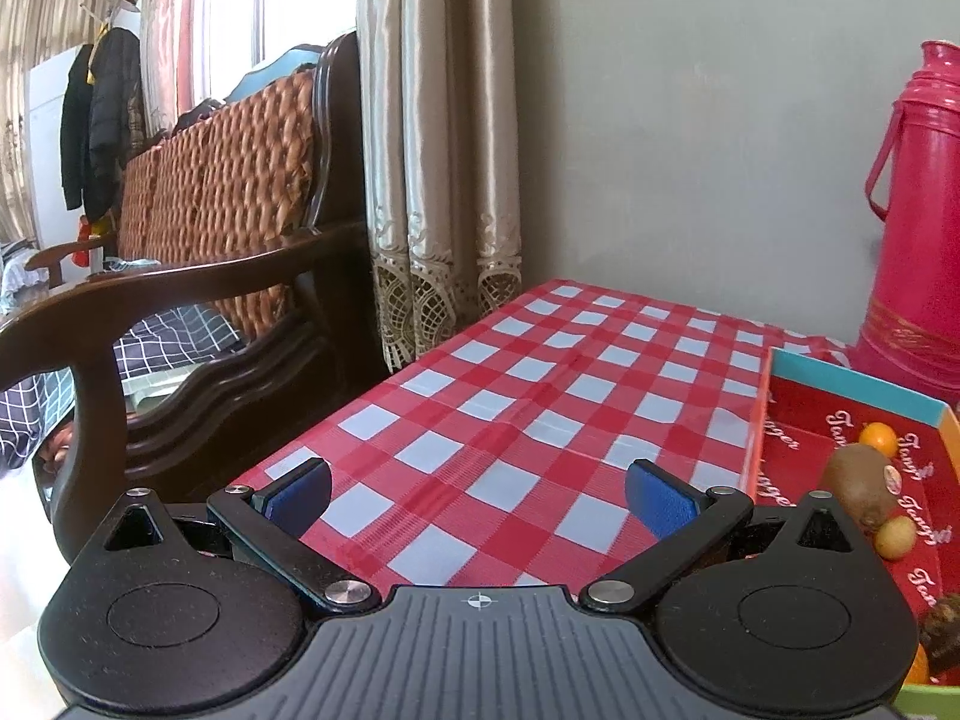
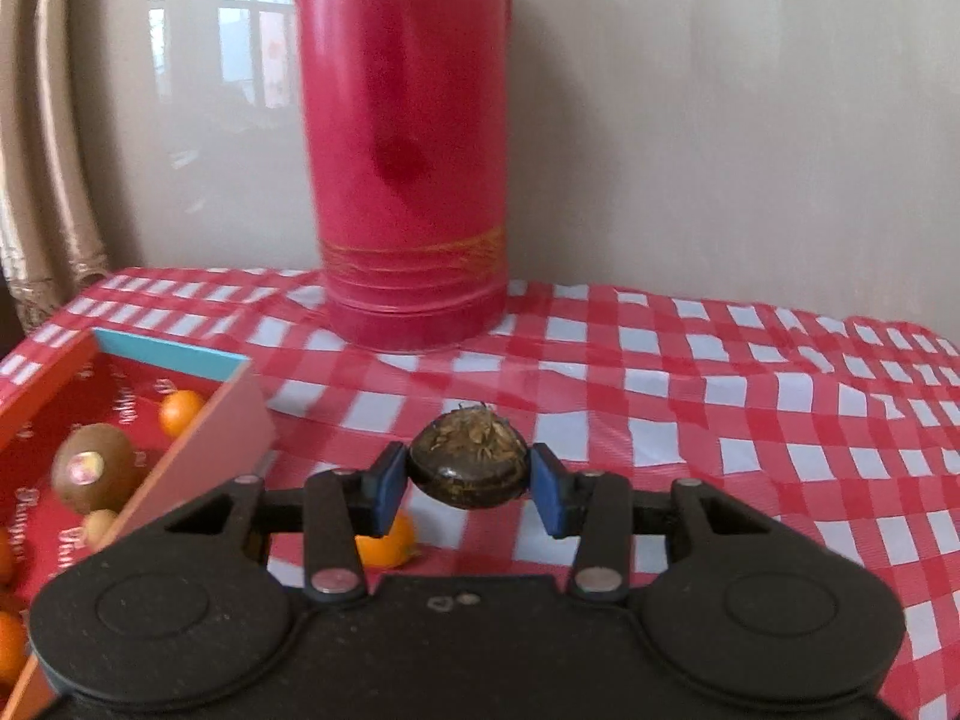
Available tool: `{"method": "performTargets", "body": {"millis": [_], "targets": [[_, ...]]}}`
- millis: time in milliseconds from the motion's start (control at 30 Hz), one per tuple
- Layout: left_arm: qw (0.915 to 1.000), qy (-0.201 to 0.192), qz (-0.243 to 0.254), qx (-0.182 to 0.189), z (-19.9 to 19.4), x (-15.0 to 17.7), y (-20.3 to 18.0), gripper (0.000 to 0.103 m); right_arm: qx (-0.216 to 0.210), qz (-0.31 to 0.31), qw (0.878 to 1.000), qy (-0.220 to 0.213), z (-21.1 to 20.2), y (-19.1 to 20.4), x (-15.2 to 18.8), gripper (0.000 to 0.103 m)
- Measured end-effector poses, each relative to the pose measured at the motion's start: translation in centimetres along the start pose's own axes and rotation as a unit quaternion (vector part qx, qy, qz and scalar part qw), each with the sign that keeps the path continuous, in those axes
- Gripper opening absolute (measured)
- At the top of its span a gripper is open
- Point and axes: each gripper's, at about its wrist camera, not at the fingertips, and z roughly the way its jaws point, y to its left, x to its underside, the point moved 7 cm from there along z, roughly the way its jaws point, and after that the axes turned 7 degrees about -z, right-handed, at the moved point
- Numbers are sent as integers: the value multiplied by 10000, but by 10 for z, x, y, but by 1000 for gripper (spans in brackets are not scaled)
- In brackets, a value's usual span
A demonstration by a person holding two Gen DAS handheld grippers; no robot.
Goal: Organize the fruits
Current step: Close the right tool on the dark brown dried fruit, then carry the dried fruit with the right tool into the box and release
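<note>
My right gripper [image 2: 469, 483] is shut on a dark brown water chestnut [image 2: 468, 459] and holds it above the checkered cloth, just right of the red fruit box [image 2: 174, 354]. The box holds a kiwi [image 2: 93, 468], a small orange [image 2: 180, 411] and a small tan fruit [image 2: 99, 527]. A small orange [image 2: 387, 543] lies on the cloth under the right gripper. My left gripper [image 1: 477, 498] is open and empty over the cloth, left of the box [image 1: 840, 375]. The left wrist view shows the kiwi [image 1: 858, 483], an orange [image 1: 877, 438] and a small tan fruit [image 1: 895, 535] in it.
A tall pink thermos [image 2: 408, 150] stands on the table [image 2: 720, 372] near the wall behind the box; it also shows in the left wrist view [image 1: 918, 228]. A wooden wicker-backed sofa [image 1: 228, 228] and curtains [image 1: 444, 180] stand left of the table.
</note>
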Motion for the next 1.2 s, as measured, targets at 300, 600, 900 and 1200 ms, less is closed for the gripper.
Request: {"method": "performTargets", "body": {"millis": [300, 600, 900, 1200], "targets": [[9999, 83, -17, 73, -31, 20, 13, 103, -397, -61, 9990, -201, -43, 40, 4, 36], [9999, -94, 34, 60, -61, 24, 28, 103, -840, -259, 9954, -388, -71, 89, 4, 36], [9986, -206, 425, 224, -71, 28, 6, 103, -1266, -533, 9896, -421, -82, 137, 9, 36], [9987, -231, 416, 174, -71, 28, 7, 103, -1457, -544, 9871, -393, -78, 156, 11, 36]]}}
